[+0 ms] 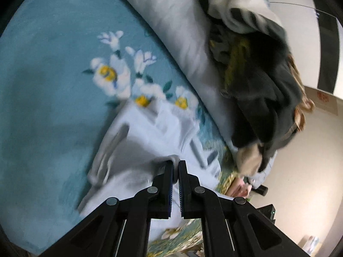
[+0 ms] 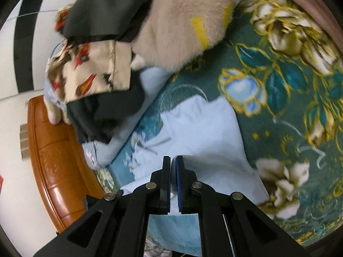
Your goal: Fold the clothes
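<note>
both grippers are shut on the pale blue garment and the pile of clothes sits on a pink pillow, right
Not quite. The pile of clothes sits on a pale blue pillow, not a pink one; both wrist views show it. The rest stands: the left gripper and right gripper are shut on the pale blue garment.

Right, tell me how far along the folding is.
Done: no finished fold shows. In hand: the pale blue garment lies partly doubled over on the bed; the left gripper is shut on a bunched edge of it, and the right gripper is shut over it, though whether it pinches cloth is unclear. Left: the heap of clothes on the pillow, dark, patterned and fuzzy beige pieces, looks unfolded.
</note>
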{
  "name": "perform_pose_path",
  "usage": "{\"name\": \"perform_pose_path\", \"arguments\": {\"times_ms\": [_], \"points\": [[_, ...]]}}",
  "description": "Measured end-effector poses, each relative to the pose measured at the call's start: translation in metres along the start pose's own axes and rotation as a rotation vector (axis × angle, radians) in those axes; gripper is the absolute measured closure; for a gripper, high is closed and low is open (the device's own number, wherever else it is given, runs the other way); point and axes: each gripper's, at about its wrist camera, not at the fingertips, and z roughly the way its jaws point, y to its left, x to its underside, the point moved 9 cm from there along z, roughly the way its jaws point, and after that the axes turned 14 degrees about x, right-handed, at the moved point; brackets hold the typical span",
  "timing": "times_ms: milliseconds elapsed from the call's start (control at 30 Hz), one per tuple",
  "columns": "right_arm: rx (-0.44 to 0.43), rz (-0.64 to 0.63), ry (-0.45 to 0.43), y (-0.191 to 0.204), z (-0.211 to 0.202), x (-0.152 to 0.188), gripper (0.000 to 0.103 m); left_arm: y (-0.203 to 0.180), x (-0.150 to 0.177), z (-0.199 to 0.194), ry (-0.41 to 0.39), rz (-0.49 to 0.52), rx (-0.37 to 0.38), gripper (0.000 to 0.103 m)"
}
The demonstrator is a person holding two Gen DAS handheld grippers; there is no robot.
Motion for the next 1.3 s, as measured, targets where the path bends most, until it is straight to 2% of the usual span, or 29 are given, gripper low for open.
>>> {"name": "perform_pose_path", "arguments": {"times_ms": [100, 300, 367, 400, 433, 467, 500, 567, 633, 767, 867, 1000, 1067, 1100, 1300], "points": [[0.043, 0.021, 0.019, 0.002, 0.017, -0.021, 0.099, 0.007, -0.021, 0.013, -0.02, -0.065, 0.024, 0.098], [0.082, 0.076, 0.014, -0.002, 0.039, -0.055, 0.095, 0.022, -0.052, 0.008, -0.127, -0.201, 0.19, 0.096], [0.071, 0.091, 0.017, -0.005, 0.043, -0.062, 0.094, 0.022, -0.061, 0.0, -0.168, -0.216, 0.246, 0.093], [0.076, 0.09, 0.01, -0.007, 0.044, -0.065, 0.092, 0.022, -0.063, -0.002, -0.174, -0.211, 0.252, 0.088], [0.082, 0.088, 0.003, -0.009, 0.044, -0.067, 0.087, 0.022, -0.063, -0.004, -0.165, -0.19, 0.229, 0.081], [0.087, 0.086, -0.003, -0.011, 0.045, -0.069, 0.08, 0.022, -0.063, -0.005, -0.155, -0.168, 0.205, 0.079], [0.092, 0.084, -0.009, -0.014, 0.046, -0.071, 0.078, 0.022, -0.06, -0.004, -0.135, -0.137, 0.169, 0.078], [0.109, 0.076, -0.016, -0.018, 0.047, -0.071, 0.077, 0.023, -0.052, 0.0, -0.097, -0.078, 0.109, 0.076], [0.12, 0.071, -0.029, -0.022, 0.047, -0.07, 0.076, 0.024, -0.042, 0.005, -0.06, -0.023, 0.062, 0.068], [0.101, 0.122, -0.054, -0.037, 0.044, -0.062, 0.072, 0.036, -0.02, 0.013, -0.011, 0.102, -0.114, 0.066], [0.145, 0.117, -0.046, -0.052, 0.047, -0.049, 0.071, 0.047, -0.002, 0.015, 0.021, 0.177, -0.228, 0.066], [0.226, 0.088, -0.019, -0.079, 0.053, -0.017, 0.07, 0.068, 0.034, 0.012, 0.061, 0.192, -0.272, 0.057], [0.262, 0.094, -0.01, -0.098, 0.054, 0.004, 0.059, 0.083, 0.05, 0.01, 0.08, 0.178, -0.293, 0.057], [0.276, 0.101, -0.008, -0.107, 0.055, 0.014, 0.057, 0.092, 0.059, 0.009, 0.093, 0.166, -0.303, 0.057], [0.271, 0.223, 0.079, -0.153, 0.07, 0.074, 0.057, 0.13, 0.099, 0.004, 0.109, 0.051, -0.317, 0.057]]}}
